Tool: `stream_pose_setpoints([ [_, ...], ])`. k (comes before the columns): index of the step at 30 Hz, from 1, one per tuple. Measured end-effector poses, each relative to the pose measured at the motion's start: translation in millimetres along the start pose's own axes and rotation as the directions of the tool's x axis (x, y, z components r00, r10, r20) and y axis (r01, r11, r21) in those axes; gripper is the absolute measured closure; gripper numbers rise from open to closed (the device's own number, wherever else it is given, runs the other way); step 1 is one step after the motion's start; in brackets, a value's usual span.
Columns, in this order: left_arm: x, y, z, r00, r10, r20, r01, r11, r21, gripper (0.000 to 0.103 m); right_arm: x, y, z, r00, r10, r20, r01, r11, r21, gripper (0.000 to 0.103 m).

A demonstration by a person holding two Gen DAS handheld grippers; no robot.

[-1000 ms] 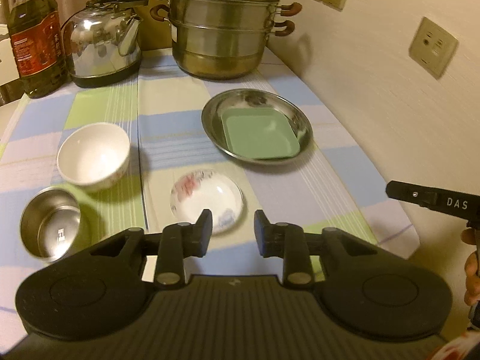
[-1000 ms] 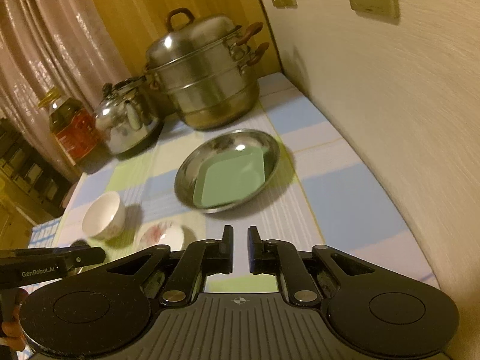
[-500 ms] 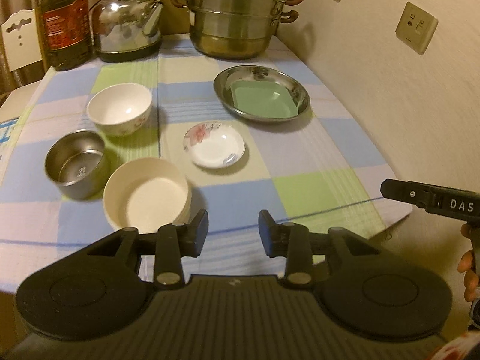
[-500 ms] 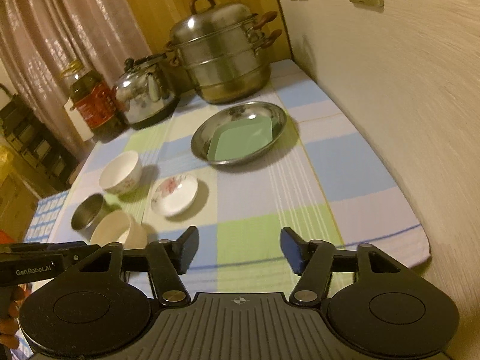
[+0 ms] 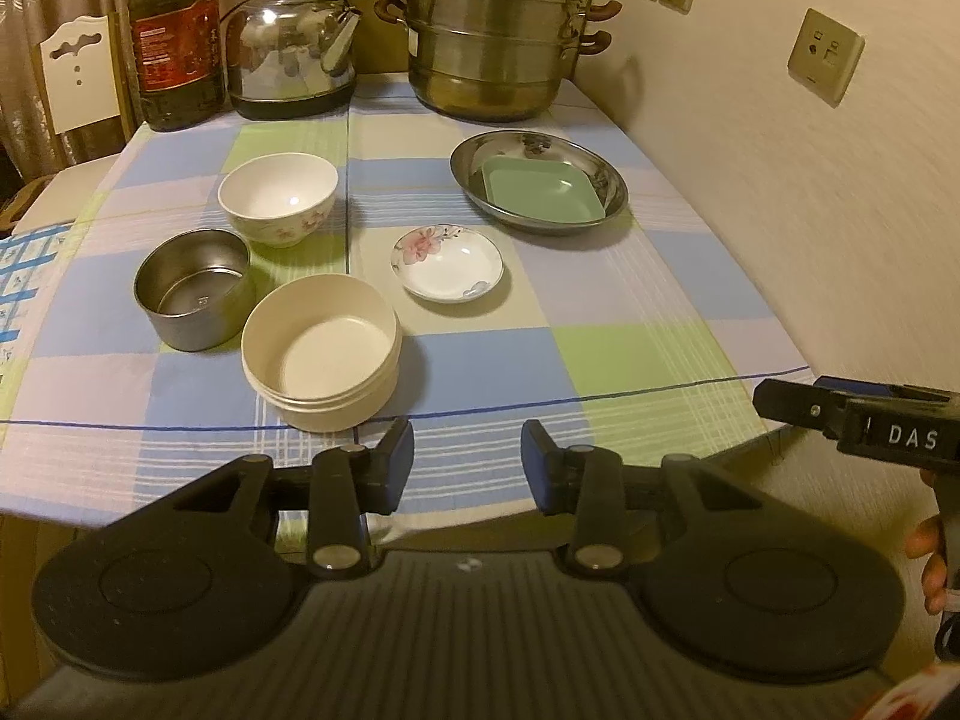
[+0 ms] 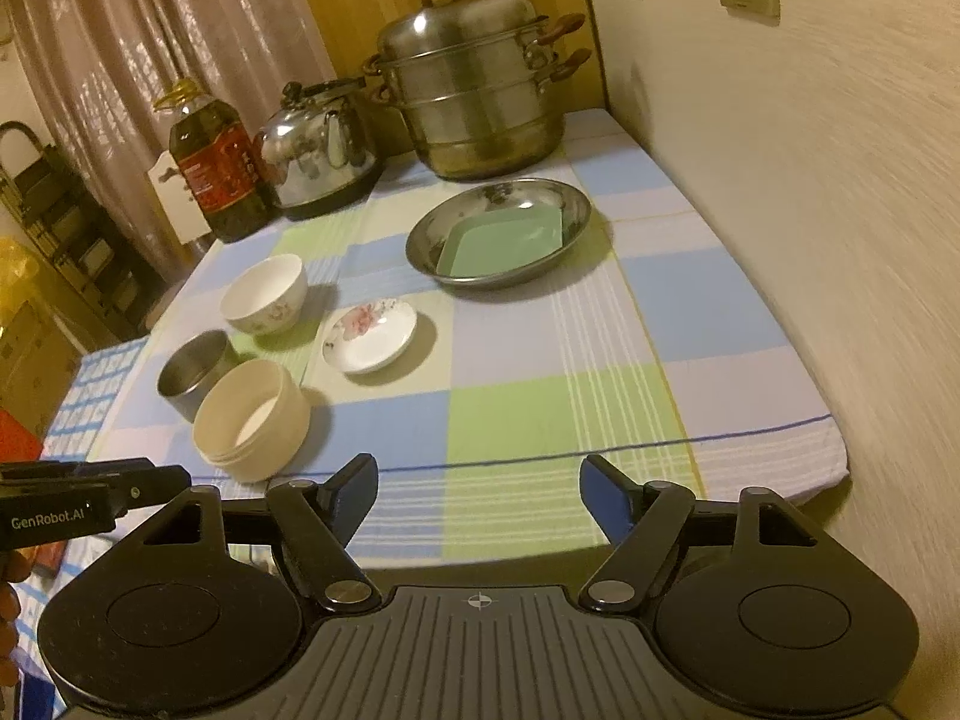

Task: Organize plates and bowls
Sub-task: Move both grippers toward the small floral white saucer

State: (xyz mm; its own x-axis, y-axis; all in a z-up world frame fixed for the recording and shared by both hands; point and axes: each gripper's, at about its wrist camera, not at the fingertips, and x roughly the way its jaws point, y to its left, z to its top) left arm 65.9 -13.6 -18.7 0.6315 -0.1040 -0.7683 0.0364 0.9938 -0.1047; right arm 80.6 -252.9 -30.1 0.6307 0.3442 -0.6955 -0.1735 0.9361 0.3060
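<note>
A green square plate (image 5: 543, 190) (image 6: 501, 241) lies inside a steel plate (image 5: 594, 171) (image 6: 564, 201) at the back right. A small floral saucer (image 5: 447, 262) (image 6: 370, 335) sits mid-table. A white floral bowl (image 5: 277, 198) (image 6: 265, 293), a steel bowl (image 5: 192, 288) (image 6: 193, 373) and a cream bowl (image 5: 321, 351) (image 6: 252, 418) stand to the left. My left gripper (image 5: 468, 468) is open and empty at the table's near edge. My right gripper (image 6: 478, 495) is open wide and empty, also at the near edge.
A steel steamer pot (image 5: 492, 36) (image 6: 474, 90), a kettle (image 5: 294, 42) (image 6: 321, 150) and an oil bottle (image 5: 177, 36) (image 6: 219, 180) stand along the back. A wall (image 5: 810, 180) with sockets runs along the right. The checked cloth (image 5: 600, 324) covers the table.
Both grippers have pulled back from the dishes toward the table's near edge. The right gripper's jaws have opened from nearly closed to wide. The left gripper has widened slightly.
</note>
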Motion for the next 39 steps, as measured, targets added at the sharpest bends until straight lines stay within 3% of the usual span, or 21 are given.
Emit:
stream_pose_setpoints([
  [28, -17, 0, -23, 0.998, 0.069, -0.013, -0.070, 0.996, -0.060, 0.067, -5, 11, -16, 0.999, 0.037, -0.011, -0.037, 0.998, -0.045, 0.026],
  [39, 1, 1, -5, 0.998, 0.057, -0.026, -0.058, 0.998, -0.031, 0.067, 11, 11, -4, 0.998, 0.045, -0.034, -0.045, 0.999, -0.015, 0.026],
])
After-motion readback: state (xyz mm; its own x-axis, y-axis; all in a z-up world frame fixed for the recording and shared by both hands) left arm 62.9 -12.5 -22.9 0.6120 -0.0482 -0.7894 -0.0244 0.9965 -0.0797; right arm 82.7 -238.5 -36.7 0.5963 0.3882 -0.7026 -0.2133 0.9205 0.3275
